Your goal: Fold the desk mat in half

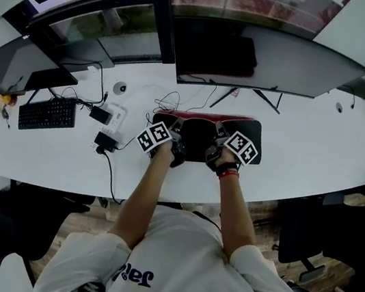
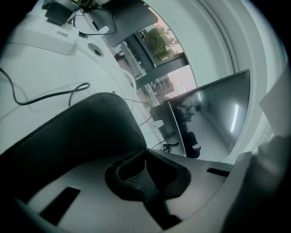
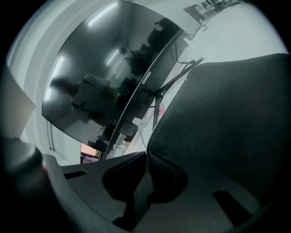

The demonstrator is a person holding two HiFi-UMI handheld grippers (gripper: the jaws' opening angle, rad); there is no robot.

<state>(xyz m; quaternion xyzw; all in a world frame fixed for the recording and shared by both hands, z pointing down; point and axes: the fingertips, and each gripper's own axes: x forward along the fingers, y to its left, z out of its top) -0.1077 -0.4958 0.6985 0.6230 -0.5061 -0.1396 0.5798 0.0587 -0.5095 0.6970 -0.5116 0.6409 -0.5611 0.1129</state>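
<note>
**Both corners pinched: now keep them level**

The left tool point(image 1: 176, 152) and right tool point(image 1: 214, 155) are each clamped tight on a near corner of the soft black desk mat with the stitched edge point(image 1: 202, 133). It lies on the long white surface point(image 1: 291, 160) at twelve o'clock from the person, just before the wide curved monitor point(image 1: 266, 62). The pinched edge curls up off the surface. My read: carry both corners towards twelve o'clock together at one height, land them square on the far edge, and mind the loose black cables point(image 1: 169, 101) at eleven o'clock.

Office, long white desk point(image 1: 291, 160), wide curved monitor point(image 1: 266, 62), black keyboard point(image 1: 47, 114), black swivel chair point(image 1: 10, 224)
</note>
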